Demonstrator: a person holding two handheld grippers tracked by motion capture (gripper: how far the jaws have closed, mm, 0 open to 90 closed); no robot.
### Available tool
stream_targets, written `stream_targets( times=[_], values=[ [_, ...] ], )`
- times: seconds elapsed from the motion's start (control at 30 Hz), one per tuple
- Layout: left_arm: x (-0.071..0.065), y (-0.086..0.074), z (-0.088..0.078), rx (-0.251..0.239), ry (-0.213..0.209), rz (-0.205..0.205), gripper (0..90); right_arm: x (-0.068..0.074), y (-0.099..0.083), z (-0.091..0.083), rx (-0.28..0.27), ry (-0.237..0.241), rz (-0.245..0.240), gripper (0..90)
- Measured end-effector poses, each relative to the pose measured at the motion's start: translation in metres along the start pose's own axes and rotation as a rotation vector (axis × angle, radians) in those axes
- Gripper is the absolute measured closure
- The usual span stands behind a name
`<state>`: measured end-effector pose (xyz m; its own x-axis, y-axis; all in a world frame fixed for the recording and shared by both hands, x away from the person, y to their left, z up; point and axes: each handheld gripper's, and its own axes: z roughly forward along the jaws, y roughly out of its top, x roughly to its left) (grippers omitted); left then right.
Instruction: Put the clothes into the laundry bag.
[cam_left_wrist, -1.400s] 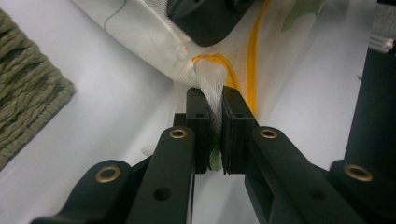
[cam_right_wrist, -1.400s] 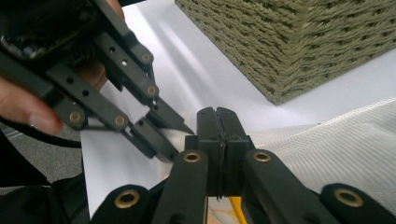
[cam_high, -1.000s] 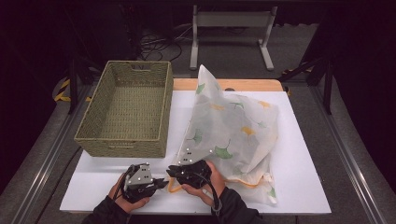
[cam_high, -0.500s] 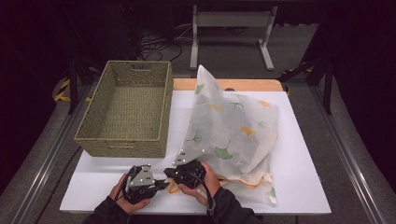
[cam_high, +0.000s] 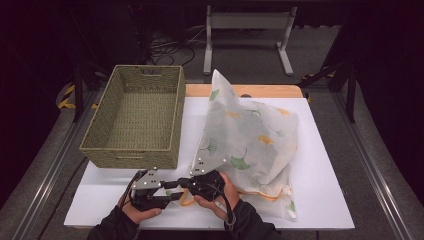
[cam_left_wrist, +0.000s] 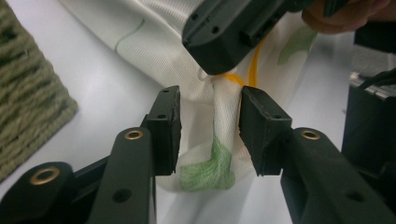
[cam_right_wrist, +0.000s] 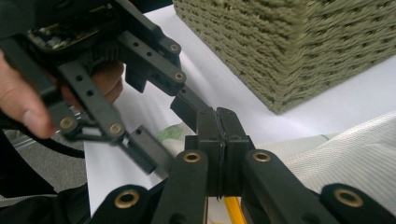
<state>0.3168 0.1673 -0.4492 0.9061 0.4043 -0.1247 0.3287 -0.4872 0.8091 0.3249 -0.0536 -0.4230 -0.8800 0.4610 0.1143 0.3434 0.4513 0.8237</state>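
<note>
- High view: we find both grippers at the near corner of the leaf-printed bag (cam_high: 250, 140), which lies on the white board (cam_high: 320, 200) just beside the woven basket (cam_high: 135, 120).
- Left gripper (cam_left_wrist: 210, 126): its jaws have just been opening. They now stand apart, with the bag's gathered corner between the pads but not pinched.
- Right gripper (cam_right_wrist: 218, 126): its jaws have just been closing and now meet tight. The orange cord (cam_right_wrist: 232, 210) at the bag's edge runs out from beneath them, so we judge it clamped on the bag.
- Against the earlier high-view pictures, the bag itself lies where it did beside the basket, and both hands sit at the same corner.
- Assessment: we judge the hold on the bag's corner has passed from left to right, freeing the left gripper to take a fresh hold.
</note>
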Motion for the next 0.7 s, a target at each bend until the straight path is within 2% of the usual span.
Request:
stream_targets(
  times=[0.03, 0.07, 0.1, 0.17, 0.37, 0.43, 0.5, 0.53, 0.67, 0.7],
  values=[
    [0.000, 0.000, 0.000, 0.000, 0.000, 0.000, 68.8, 0.000, 0.000, 0.000, 0.000, 0.000, 0.000, 90.0],
    [0.002, 0.000, -0.001, -0.008, -0.016, -0.004, 68.8, 0.000, 0.000, -0.002, 0.000, -0.003, -0.003, 90.0],
    [0.002, 0.000, -0.001, -0.001, -0.011, 0.002, 77.3, -0.001, 0.001, -0.004, -0.012, 0.001, -0.002, 90.0],
    [0.003, 0.001, -0.001, 0.006, -0.015, 0.002, 84.8, -0.002, 0.002, -0.007, -0.018, 0.005, -0.010, 90.0],
    [0.002, 0.001, -0.003, 0.012, 0.017, 0.011, 86.5, -0.002, 0.001, -0.010, -0.021, 0.029, -0.017, 88.5],
    [0.004, 0.001, -0.005, -0.004, 0.025, -0.004, 86.5, -0.001, 0.001, -0.013, -0.018, 0.035, -0.024, 87.8],
    [0.007, 0.000, -0.007, -0.032, 0.039, -0.038, 86.4, 0.000, 0.001, -0.015, -0.012, 0.042, -0.026, 87.4],
    [0.008, 0.000, -0.009, -0.036, 0.045, -0.039, 86.4, 0.000, 0.000, -0.017, -0.005, 0.042, -0.030, 89.2],
    [0.004, 0.001, -0.010, -0.038, 0.059, -0.014, 86.4, 0.000, -0.001, -0.016, 0.026, 0.037, -0.033, 85.6],
    [0.002, 0.002, -0.010, -0.032, 0.068, 0.010, 86.4, 0.000, -0.001, -0.016, 0.024, 0.028, -0.033, 82.6]
  ],
)
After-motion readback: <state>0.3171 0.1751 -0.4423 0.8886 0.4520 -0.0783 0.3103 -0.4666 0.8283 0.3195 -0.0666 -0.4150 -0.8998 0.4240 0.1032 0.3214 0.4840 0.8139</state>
